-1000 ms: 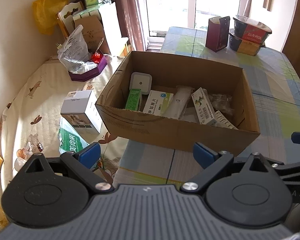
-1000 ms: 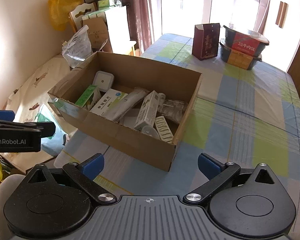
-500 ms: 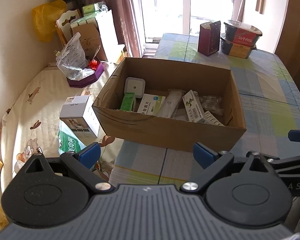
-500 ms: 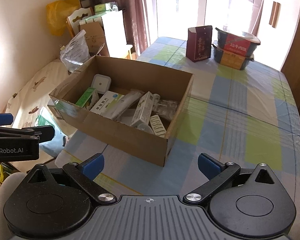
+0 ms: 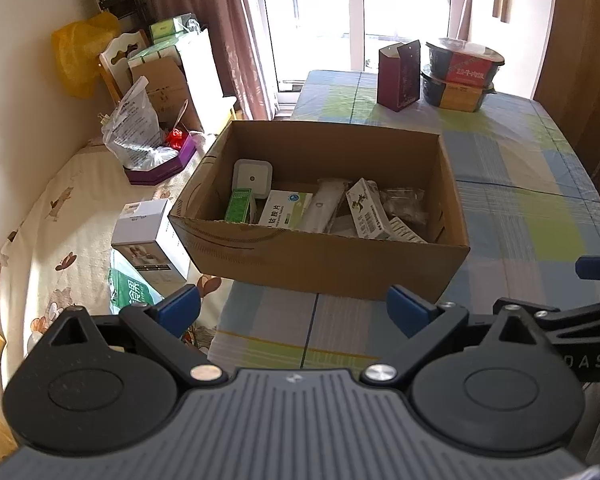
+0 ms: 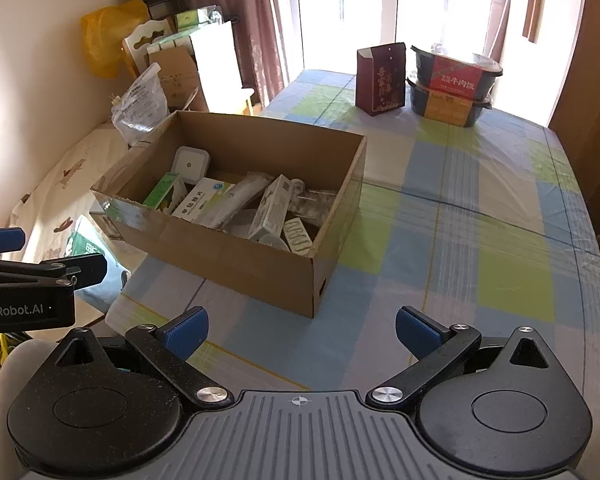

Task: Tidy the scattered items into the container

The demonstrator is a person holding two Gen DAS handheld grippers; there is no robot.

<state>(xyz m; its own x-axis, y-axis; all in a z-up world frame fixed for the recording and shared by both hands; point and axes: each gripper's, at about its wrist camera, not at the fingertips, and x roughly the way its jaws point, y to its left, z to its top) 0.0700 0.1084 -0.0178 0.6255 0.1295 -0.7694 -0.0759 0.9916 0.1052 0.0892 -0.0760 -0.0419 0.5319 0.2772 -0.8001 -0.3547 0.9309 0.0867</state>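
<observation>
An open cardboard box stands on the checked tablecloth at the table's left edge. Inside lie several small packs: a green box, a white medicine box, a white square case and a tilted white carton. My left gripper is open and empty, held back from the box's near wall. My right gripper is open and empty too, near the box's front right corner. The left gripper's side shows at the left of the right wrist view.
A maroon carton and two stacked black food bowls stand at the table's far end. Left of the table, on a patterned cloth, sit a white product box, a green pack, a purple tray with a plastic bag.
Both grippers have pulled back and up from the box, so it looks smaller and farther. Both stay open; the box and its contents have not moved.
</observation>
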